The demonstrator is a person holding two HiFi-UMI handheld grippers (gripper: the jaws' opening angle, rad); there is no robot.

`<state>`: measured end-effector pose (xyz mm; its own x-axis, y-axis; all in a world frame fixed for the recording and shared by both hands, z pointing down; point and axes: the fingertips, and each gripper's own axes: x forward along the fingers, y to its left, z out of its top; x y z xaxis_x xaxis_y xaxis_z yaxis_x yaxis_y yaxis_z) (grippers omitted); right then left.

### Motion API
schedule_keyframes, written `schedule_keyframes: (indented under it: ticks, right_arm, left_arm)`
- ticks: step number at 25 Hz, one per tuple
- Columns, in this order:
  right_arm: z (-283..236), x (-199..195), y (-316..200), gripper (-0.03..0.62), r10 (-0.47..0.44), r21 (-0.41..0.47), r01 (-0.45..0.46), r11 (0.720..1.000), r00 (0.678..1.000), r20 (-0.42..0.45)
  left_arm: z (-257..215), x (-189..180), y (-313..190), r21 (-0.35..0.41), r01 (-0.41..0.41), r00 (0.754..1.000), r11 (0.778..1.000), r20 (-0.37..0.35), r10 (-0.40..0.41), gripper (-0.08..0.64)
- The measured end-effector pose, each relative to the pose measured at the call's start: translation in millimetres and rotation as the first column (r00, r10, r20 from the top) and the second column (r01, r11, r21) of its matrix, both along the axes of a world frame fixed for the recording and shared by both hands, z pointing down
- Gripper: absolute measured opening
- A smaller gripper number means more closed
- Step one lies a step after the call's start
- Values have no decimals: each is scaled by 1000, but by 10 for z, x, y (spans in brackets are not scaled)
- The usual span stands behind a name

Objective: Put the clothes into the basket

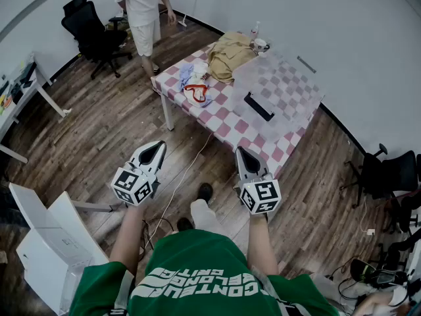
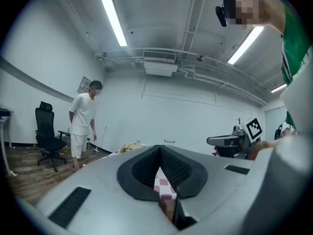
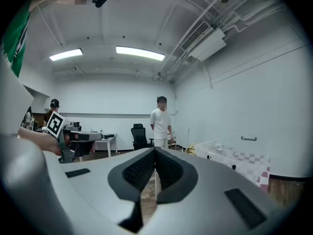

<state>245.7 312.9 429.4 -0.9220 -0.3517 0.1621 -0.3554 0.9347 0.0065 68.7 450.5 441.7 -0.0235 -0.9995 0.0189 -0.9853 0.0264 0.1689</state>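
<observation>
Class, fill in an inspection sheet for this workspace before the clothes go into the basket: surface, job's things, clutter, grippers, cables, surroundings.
Surface: table with a red-and-white checked cloth, on a wooden floor.
Job's things: tan garment and blue-and-white pile lie on the table; translucent basket stands beside them, nothing seen inside.
Clutter: small white items at the table's far edge, too small to tell.
Grippers: left gripper and right gripper both shut, empty, short of the table.
Cables: white cable trails across the floor.
Surroundings: person in white by the table; black office chair beyond.
</observation>
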Motion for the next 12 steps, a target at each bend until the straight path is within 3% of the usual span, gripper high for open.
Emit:
schedule_keyframes:
  ticks: [12]
  right_arm:
    - [55, -228, -289, 8, -7, -14, 7, 1000, 1000, -10]
  left_arm:
    - [25, -274, -199, -6, 28, 1000, 1000, -8, -28, 3]
